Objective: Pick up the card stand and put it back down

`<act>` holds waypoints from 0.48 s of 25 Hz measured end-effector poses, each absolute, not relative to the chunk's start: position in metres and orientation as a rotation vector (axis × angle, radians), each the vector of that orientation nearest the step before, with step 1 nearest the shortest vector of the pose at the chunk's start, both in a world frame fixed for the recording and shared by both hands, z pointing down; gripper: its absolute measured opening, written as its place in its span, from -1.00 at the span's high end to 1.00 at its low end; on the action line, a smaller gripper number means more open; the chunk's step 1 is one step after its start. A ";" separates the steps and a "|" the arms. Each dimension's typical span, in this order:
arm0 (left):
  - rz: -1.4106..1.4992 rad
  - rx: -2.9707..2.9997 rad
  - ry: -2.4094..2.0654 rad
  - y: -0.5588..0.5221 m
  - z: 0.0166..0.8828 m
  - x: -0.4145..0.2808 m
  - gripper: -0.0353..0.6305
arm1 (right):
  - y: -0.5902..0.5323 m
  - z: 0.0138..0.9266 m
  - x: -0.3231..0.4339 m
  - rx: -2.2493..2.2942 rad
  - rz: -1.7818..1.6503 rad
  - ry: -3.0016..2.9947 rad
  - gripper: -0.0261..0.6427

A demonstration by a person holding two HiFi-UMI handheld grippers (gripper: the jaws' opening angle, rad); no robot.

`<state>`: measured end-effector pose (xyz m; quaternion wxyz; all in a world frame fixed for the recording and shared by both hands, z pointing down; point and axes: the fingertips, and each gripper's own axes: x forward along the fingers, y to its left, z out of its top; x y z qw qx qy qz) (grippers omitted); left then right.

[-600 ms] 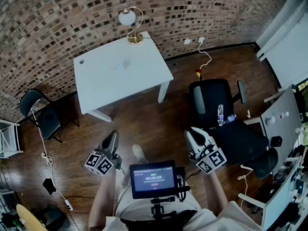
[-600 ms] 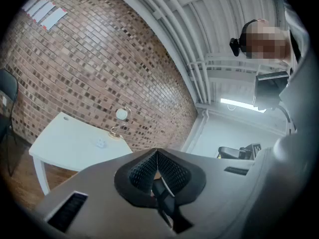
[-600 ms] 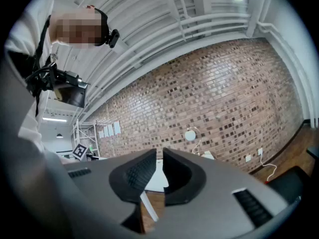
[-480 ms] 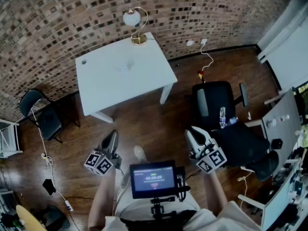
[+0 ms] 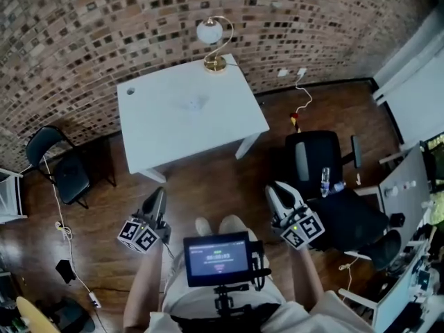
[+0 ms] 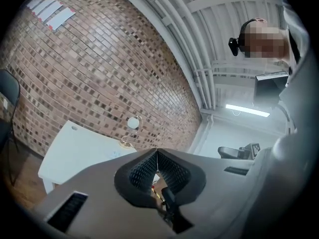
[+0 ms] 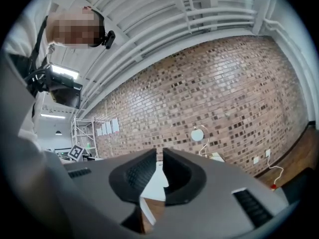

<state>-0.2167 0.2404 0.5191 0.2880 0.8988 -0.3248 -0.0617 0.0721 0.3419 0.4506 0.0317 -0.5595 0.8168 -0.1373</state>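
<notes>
**Nothing lifted yet**

Brick wall behind, a white table [image 5: 166, 141] ahead. A small pale thing near its middle, likely the card stand [image 5: 194, 104], sits well apart from me. My left gripper [image 5: 157, 198] is closed and empty, my right gripper [image 5: 277, 196] nearly so. Approach, lift and set-down all remain.

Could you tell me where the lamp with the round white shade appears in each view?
Head view: the lamp is at top centre, on the far corner of the white table.
Left gripper view: the lamp is small, left of centre, against the brick wall.
Right gripper view: the lamp is right of centre, below the middle.
Shared landmark: the white table under it, brick wall behind.
</notes>
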 end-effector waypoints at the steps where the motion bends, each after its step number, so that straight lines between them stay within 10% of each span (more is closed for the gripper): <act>1: -0.174 2.395 -0.875 0.237 0.519 -0.220 0.89 | 0.336 0.451 0.070 -1.720 -0.423 2.524 0.78; 12: -0.162 2.370 -0.911 0.191 0.525 -0.223 0.89 | 0.266 0.467 0.061 -1.662 -0.482 2.568 0.78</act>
